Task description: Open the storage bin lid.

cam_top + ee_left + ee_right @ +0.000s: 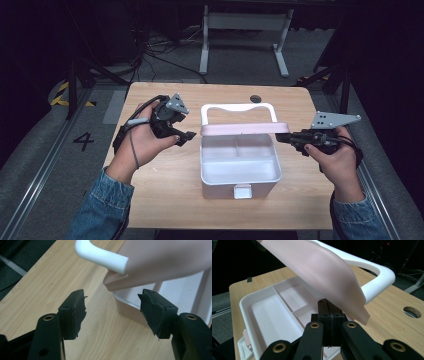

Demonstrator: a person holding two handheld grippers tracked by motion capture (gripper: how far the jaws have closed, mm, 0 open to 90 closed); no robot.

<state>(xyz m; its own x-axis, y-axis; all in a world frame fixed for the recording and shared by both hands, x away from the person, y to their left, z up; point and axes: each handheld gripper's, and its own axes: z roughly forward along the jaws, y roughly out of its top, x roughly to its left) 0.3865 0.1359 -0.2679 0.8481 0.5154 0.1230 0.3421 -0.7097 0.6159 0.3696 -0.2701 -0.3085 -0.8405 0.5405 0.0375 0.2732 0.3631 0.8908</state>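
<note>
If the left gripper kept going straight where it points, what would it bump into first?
Most likely the near corner of the white box, just below the raised pink lid. The left gripper has open jaws with nothing between them.

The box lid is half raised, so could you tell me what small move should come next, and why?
Probably bring the left gripper to the lid's left corner. The shut right gripper props the right edge alone, the lid hangs over the open box, and the open left jaws already frame that corner without touching it.
</note>
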